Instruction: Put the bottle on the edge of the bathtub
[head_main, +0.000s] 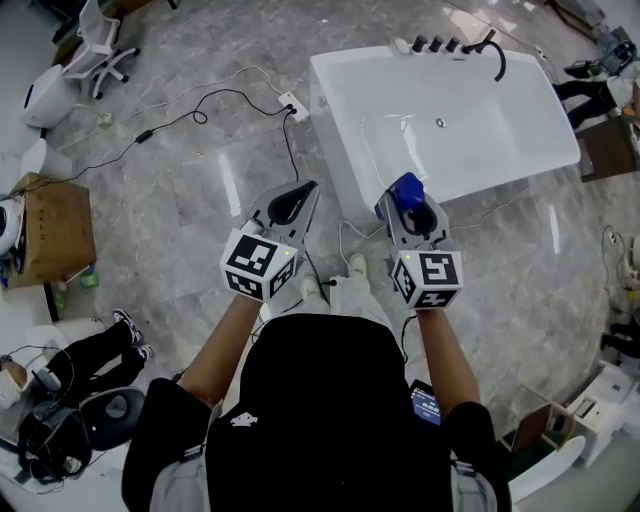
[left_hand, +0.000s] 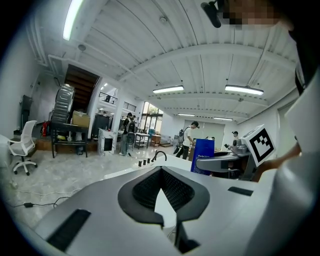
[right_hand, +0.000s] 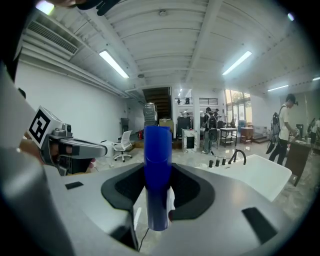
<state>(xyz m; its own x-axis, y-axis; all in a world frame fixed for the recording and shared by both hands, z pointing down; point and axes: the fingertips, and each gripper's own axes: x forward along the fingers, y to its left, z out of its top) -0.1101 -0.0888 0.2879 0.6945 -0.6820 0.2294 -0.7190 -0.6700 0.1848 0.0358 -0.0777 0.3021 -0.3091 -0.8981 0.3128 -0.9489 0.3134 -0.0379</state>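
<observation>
A blue bottle (head_main: 406, 188) stands upright between the jaws of my right gripper (head_main: 410, 200), which is shut on it. In the right gripper view the bottle (right_hand: 158, 170) fills the middle and the pads press its sides. I hold it in the air just short of the white bathtub (head_main: 330, 110), near the tub's closest rim. My left gripper (head_main: 305, 190) hangs to the left over the floor, shut with nothing in it. From the left gripper view, the bottle (left_hand: 202, 155) shows at the right and the bathtub (left_hand: 130, 172) lies ahead.
A black faucet (head_main: 495, 52) and knobs sit at the tub's far end. Cables and a power strip (head_main: 292, 103) lie on the marble floor left of the tub. A cardboard box (head_main: 55, 225) and an office chair (head_main: 100, 45) stand at the left. People stand around the edges.
</observation>
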